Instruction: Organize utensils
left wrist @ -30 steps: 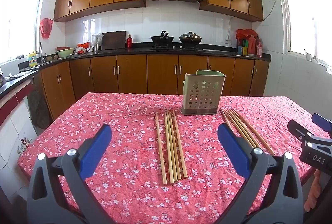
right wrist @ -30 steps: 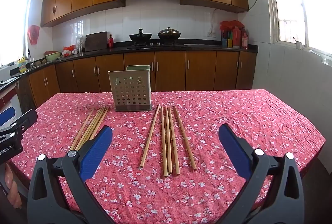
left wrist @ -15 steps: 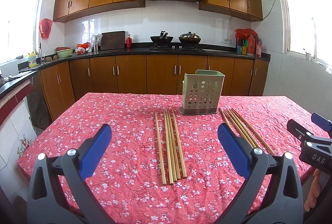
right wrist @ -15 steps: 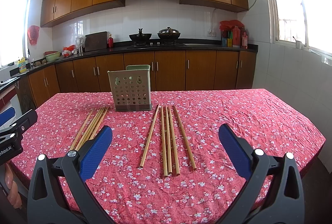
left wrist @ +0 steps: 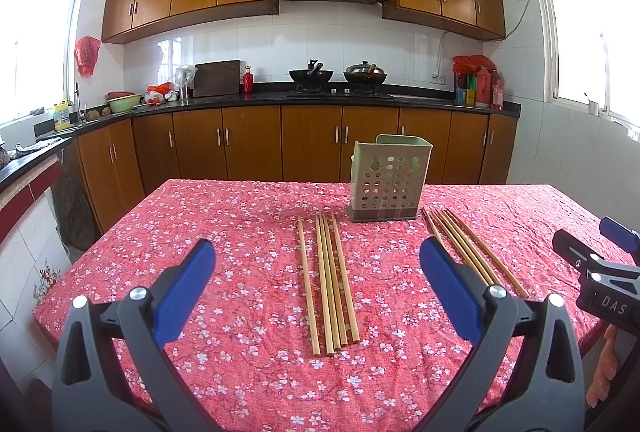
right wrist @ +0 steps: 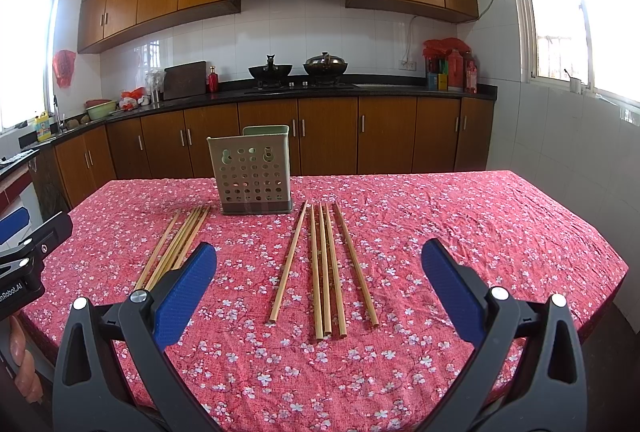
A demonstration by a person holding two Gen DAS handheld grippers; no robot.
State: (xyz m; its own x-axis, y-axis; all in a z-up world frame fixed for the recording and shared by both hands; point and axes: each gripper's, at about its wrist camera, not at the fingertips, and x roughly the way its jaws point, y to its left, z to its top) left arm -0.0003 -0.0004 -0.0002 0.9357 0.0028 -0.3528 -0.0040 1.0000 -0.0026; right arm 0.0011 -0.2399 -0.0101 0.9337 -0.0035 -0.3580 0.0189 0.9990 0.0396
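Your utensil holder [left wrist: 390,179] stands upright on the red flowered tablecloth [left wrist: 240,232], well ahead of both claws. It is a pale green perforated box; nothing shows above its rim, and through the holes you cannot tell whether anything lies inside.

Two groups of chopsticks lie flat on the cloth, apart from the holder. The left group [left wrist: 328,280] lies straight ahead of your left claw [left wrist: 316,286], between its fingers in the left wrist view. The right group [right wrist: 326,266] lies likewise ahead of your right claw [right wrist: 318,286], and consists of five sticks, one angled away from the rest.

In the left wrist view, the claw's right finger covers the near ends of the far group of sticks. In the right wrist view, the claw's left finger does the same. Each view shows only an edge of the opposite claw, with part of a hand [left wrist: 604,364] beneath it, cut off by the frame.

Both claws are spread wide and hold nothing. Each hovers level above the near table edge, pointing forward.
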